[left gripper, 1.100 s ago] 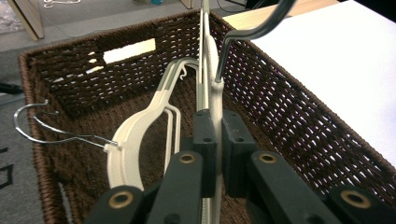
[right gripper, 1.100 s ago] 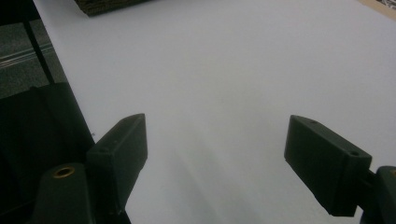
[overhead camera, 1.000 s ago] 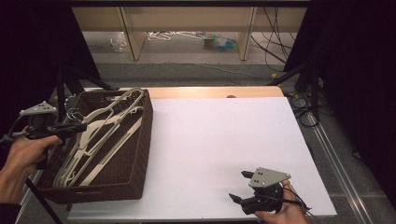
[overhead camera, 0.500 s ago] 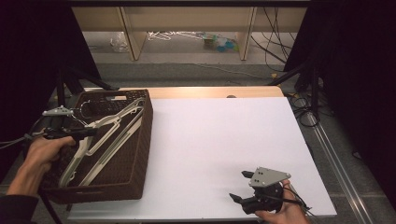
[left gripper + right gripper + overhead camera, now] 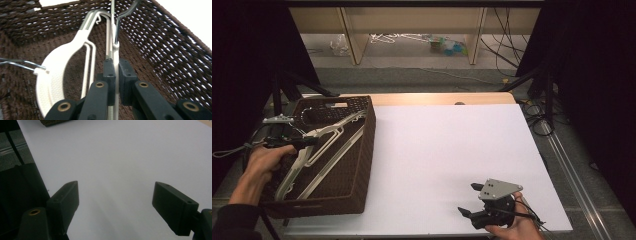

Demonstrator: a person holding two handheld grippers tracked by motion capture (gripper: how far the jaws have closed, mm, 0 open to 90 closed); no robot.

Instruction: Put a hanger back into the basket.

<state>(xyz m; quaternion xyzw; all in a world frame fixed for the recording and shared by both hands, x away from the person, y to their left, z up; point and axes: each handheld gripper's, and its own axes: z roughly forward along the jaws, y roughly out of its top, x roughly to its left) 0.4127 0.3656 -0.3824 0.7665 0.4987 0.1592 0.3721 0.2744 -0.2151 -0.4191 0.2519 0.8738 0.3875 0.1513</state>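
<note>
A dark brown wicker basket (image 5: 364, 165) stands at the table's left and holds several white plastic hangers (image 5: 329, 136) with metal hooks. My left gripper (image 5: 308, 141) reaches into it from the left, shut on the thin edge of one white hanger (image 5: 115, 50); its pads pinch the plastic just below the hook in the left gripper view (image 5: 116, 65). A second hanger (image 5: 53, 75) lies curved beside it against the basket floor. My right gripper (image 5: 469, 199) rests on the white table top near the front right, open with nothing between its jaws (image 5: 115, 195).
The white table top (image 5: 452, 145) stretches from the basket to the right edge. Basket walls (image 5: 165, 50) rise close around the left gripper. A corner of the basket (image 5: 53, 122) lies far off in the right gripper view. Shelving and cables stand behind the table.
My left hand has come down and to the right with the hanger, which now lies lower in the basket. The right gripper has stayed where it was.
</note>
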